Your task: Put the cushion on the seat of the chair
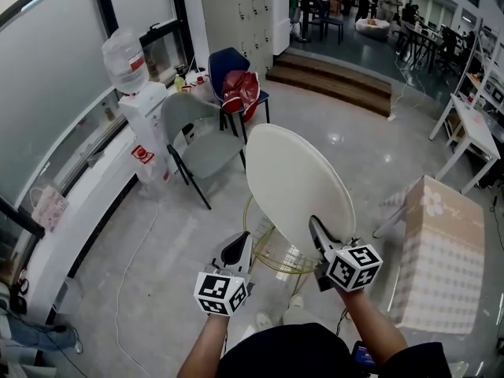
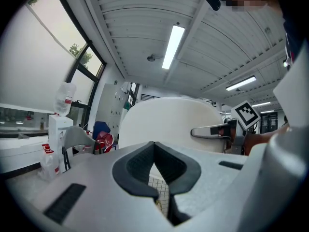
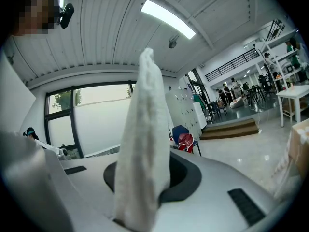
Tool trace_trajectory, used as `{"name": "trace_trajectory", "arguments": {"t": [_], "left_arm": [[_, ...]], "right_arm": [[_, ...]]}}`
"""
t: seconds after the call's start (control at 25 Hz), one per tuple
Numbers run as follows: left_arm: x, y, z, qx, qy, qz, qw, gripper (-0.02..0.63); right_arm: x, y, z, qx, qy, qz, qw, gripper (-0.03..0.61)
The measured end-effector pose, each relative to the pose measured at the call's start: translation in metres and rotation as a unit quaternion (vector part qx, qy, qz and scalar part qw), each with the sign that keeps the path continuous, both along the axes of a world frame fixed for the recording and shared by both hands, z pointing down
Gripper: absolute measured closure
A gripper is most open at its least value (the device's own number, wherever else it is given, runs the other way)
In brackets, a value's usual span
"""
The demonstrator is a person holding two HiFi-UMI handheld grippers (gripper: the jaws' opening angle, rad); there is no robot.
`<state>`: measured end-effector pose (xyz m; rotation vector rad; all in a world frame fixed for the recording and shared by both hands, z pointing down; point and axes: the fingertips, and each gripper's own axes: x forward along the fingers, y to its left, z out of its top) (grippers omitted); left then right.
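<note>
My right gripper (image 1: 316, 225) is shut on the edge of a round white cushion (image 1: 295, 179) and holds it tilted up in front of me. In the right gripper view the cushion (image 3: 145, 144) stands edge-on between the jaws. A gold wire chair (image 1: 272, 260) stands on the floor right under the cushion, mostly hidden by it. To the left of the cushion my left gripper (image 1: 236, 249) is shut with nothing in it. From the left gripper view the cushion (image 2: 169, 124) fills the middle, with the right gripper (image 2: 208, 131) on its right edge.
A grey chair (image 1: 201, 144) and a blue chair with a red bag (image 1: 238, 89) stand ahead on the left by a water dispenser (image 1: 146, 120). A pink checked box (image 1: 437, 250) is close on the right. Steps (image 1: 331, 77) rise further back.
</note>
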<state>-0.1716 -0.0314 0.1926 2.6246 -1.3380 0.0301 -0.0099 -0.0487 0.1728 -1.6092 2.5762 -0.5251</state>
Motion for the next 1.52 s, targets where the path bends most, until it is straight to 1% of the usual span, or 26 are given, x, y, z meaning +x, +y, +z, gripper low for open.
{"name": "trace_trajectory", "arguments": {"t": [0.52,0.84,1.0,1.28,1.52], "left_arm": [[0.020,-0.036,0.014,-0.011,-0.006,-0.022,0.9997,0.609],[0.028,-0.063,0.037,-0.038,-0.008,-0.021,0.9990,0.609],[0.031,-0.075,0.044,-0.041,-0.012,-0.022,0.9988,0.609],[0.029,-0.087,0.060,-0.058,-0.007,-0.028,0.9979,0.609],[0.032,-0.078,0.090,-0.083,-0.009,-0.021,0.9963,0.609]], "right_arm": [[0.025,-0.041,0.019,-0.017,-0.002,-0.017,1.000,0.511],[0.033,-0.066,0.043,-0.050,0.010,-0.020,0.998,0.511],[0.037,-0.075,0.055,-0.062,0.012,-0.019,0.998,0.511],[0.038,-0.086,0.074,-0.083,0.016,-0.017,0.996,0.511],[0.039,-0.079,0.099,-0.103,0.019,-0.014,0.994,0.511]]}}
